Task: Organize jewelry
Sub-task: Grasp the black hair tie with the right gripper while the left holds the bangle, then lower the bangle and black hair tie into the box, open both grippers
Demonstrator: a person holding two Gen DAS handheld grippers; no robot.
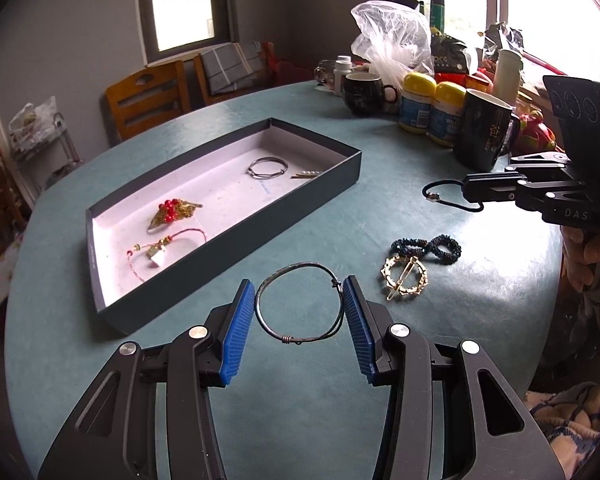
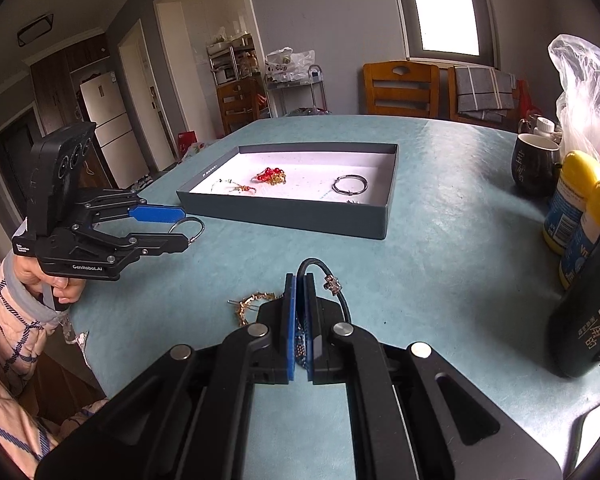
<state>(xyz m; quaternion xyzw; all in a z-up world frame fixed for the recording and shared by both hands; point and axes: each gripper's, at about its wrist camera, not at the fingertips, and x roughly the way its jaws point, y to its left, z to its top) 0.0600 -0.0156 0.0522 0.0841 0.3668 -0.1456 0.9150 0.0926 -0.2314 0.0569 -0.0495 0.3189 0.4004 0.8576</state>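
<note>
My left gripper (image 1: 299, 292) is shut on a dark wire bangle (image 1: 300, 305), its blue pads (image 1: 236, 328) pressing the ring's two sides, just right of the dark open box (image 1: 236, 216). From the right wrist view the bangle (image 2: 190, 228) is lifted above the table. The box holds a red-bead brooch (image 1: 171, 210), a pink cord bracelet (image 1: 160, 250), a second wire bangle (image 1: 263, 168) and a pearl pin (image 1: 305, 175). My right gripper (image 2: 300, 280) is shut on a black cord bracelet (image 2: 332, 284). A gold clip (image 1: 405, 278) and a blue beaded scrunchie (image 1: 426, 246) lie on the table.
The teal round table (image 1: 380, 208) carries mugs (image 1: 485, 136), yellow-capped bottles (image 1: 432, 110), a plastic bag (image 1: 392, 40) and clutter at the far right. A black mug (image 2: 584, 320) stands close to my right gripper. Wooden chairs (image 1: 148, 96) stand behind the table.
</note>
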